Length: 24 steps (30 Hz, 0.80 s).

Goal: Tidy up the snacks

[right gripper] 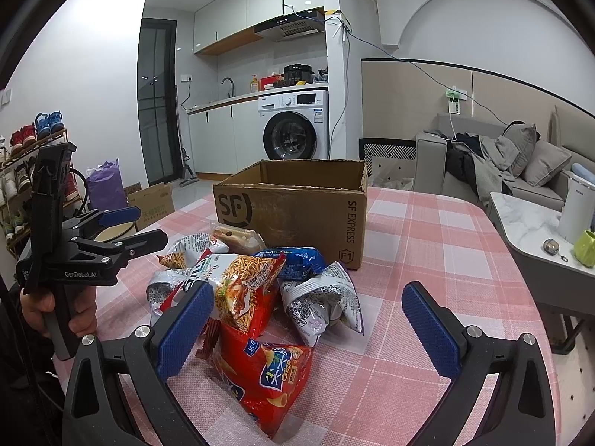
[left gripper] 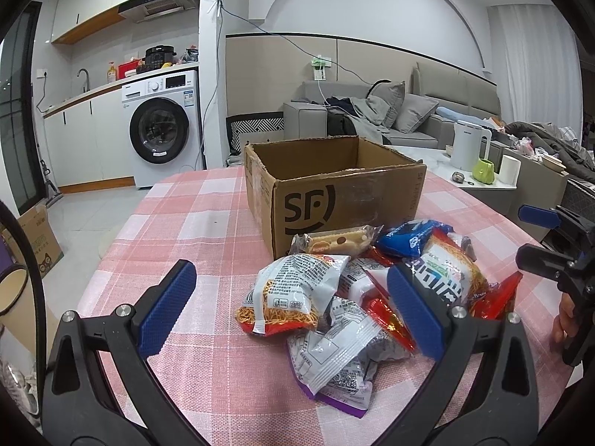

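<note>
Snack packets and cardboard box on a pink checked tabletop

Cardboard box (left gripper: 334, 193), brown, "SF" printed, top open, upright at frame centre. Snack pile (left gripper: 357, 290) heaped just below it: white noodle-snack bag (left gripper: 293, 293), blue packet (left gripper: 409, 236), clear-wrapped biscuit pack (left gripper: 334, 241) touching the box front, red chip bag (right gripper: 264, 375) lying nearest the lower edge.

White washing machine (right gripper: 295, 126) under a kitchen counter, dark glass door to its left, grey sofa (right gripper: 520, 163) to its right, possibly a shoe rack (right gripper: 33, 171) far left.
</note>
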Motion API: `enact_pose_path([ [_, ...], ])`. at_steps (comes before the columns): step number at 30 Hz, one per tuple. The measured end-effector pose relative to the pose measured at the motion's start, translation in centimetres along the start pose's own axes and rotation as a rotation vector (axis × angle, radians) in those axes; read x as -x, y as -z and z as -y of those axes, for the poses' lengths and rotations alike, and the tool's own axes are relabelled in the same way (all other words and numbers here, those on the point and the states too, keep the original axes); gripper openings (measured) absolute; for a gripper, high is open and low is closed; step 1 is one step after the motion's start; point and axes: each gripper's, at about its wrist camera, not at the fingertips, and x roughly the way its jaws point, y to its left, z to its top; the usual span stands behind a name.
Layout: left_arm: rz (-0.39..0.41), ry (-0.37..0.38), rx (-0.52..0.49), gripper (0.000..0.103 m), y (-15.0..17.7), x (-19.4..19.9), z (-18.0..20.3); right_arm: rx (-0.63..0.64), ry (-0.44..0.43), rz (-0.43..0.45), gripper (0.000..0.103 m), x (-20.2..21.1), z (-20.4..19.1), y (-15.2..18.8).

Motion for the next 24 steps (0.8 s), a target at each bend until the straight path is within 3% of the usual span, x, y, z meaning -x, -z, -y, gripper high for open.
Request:
enact_pose_path([
  [17, -0.017, -0.002, 0.015, 0.102, 0.0, -0.8, -0.5, -0.013, -0.011, -0.007, 0.103, -0.1, 0.2, 0.1],
  [24, -0.041, 0.002, 0.029, 0.102, 0.0, -1.3, -0.7, -0.033, -0.033, -0.056, 0.103, -0.2, 0.2, -0.1],
])
